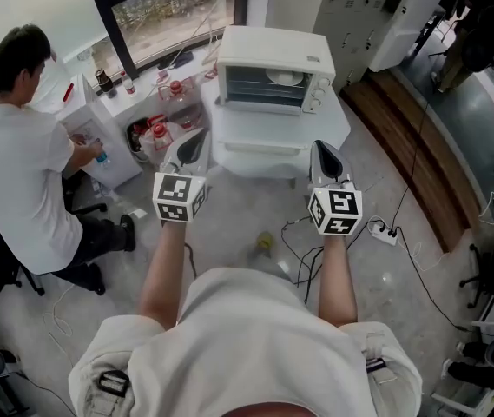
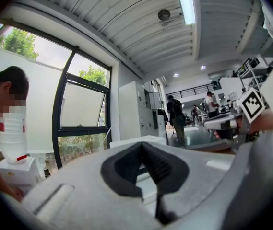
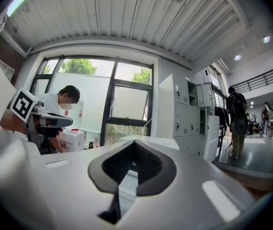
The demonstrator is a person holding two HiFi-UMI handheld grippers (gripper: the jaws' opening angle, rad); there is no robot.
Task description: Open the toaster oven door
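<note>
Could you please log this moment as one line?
left claw: shut, empty | right claw: shut, empty | toaster oven door: closed, untouched

The wearer has on a loose cream short-sleeved top [image 1: 247,346] with a small black clip [image 1: 112,382] at the side (too small to identify). The pale grey left gripper [image 1: 196,139] and right gripper [image 1: 320,148] each carry a marker cube [image 1: 178,197] in black-and-white squares, and black ribbed pads [image 3: 148,169].

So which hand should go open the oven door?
Probably the right, but only just: the right gripper lines up with the toaster oven, while the left gripper sits off its left side. Both are shut and empty.
</note>
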